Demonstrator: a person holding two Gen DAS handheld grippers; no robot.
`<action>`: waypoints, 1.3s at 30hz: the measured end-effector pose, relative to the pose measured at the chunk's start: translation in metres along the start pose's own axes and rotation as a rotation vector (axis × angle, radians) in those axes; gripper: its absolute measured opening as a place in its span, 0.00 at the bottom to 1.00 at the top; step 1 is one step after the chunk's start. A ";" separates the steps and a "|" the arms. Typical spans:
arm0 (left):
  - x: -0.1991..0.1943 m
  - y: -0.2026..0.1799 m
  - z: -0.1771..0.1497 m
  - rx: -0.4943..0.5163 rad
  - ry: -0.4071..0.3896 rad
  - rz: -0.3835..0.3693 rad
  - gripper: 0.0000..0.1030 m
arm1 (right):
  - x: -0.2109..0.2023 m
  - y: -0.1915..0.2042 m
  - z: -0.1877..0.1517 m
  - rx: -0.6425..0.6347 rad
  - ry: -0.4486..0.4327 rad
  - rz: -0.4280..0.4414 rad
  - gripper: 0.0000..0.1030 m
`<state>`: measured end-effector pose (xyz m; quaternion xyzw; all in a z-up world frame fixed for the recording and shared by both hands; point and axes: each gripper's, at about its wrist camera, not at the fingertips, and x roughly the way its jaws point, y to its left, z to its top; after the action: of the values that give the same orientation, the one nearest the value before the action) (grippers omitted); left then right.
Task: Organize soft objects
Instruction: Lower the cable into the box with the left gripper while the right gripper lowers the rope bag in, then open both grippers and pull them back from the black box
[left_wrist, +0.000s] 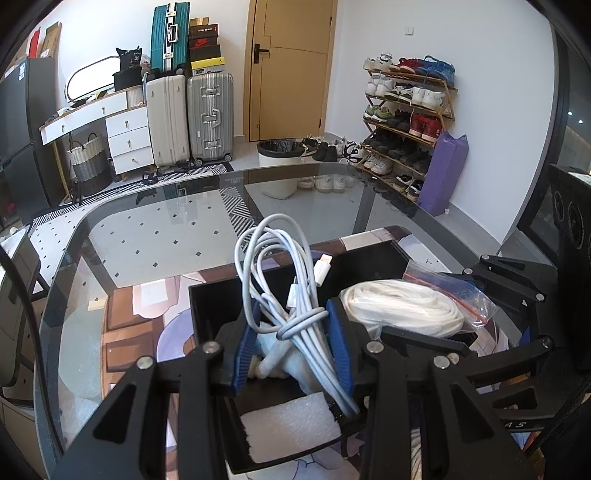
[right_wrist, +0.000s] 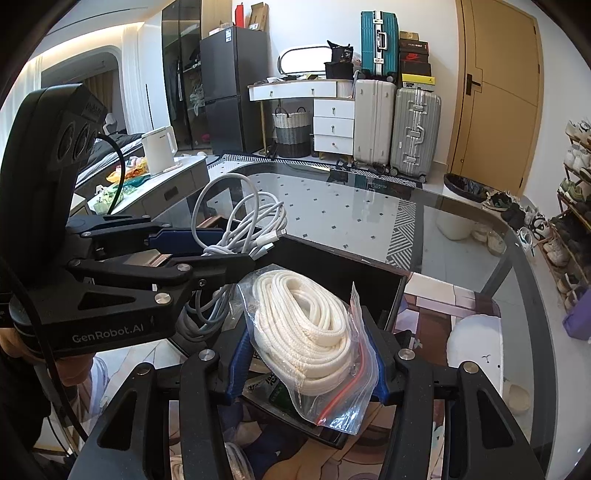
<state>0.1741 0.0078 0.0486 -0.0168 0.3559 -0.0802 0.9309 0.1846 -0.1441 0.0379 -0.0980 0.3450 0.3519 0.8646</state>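
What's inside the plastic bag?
A coil of white rope fills the clear bag, which the right gripper squeezes. The bag has a red zip strip. Anything under the coil is hidden.

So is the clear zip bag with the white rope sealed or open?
Cannot tell: the clear zip bag crumples around the coiled white rope, hiding its red zip strip's closure.

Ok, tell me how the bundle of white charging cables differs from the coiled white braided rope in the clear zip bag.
The bundle of white charging cables is bare, smooth and thin, its loops tied by a wrap of its own cord; the coiled white braided rope is thicker, woven, and sealed in a clear zip bag. The left gripper clamps the cables, which stand up; the right gripper clamps the bagged rope, a rounder coil. Both are white, coiled and held over the black tray.
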 end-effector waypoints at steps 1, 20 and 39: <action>0.000 -0.001 0.000 0.002 0.000 0.002 0.35 | 0.001 0.001 -0.001 -0.003 0.001 -0.002 0.51; -0.039 -0.010 -0.008 0.032 -0.055 0.057 0.74 | -0.044 -0.013 -0.012 0.034 -0.085 -0.003 0.99; -0.093 -0.012 -0.061 -0.040 -0.104 0.145 1.00 | -0.087 0.002 -0.066 0.055 -0.104 0.050 0.99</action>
<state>0.0636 0.0124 0.0654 -0.0136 0.3091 -0.0043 0.9509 0.1037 -0.2174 0.0468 -0.0469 0.3115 0.3684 0.8747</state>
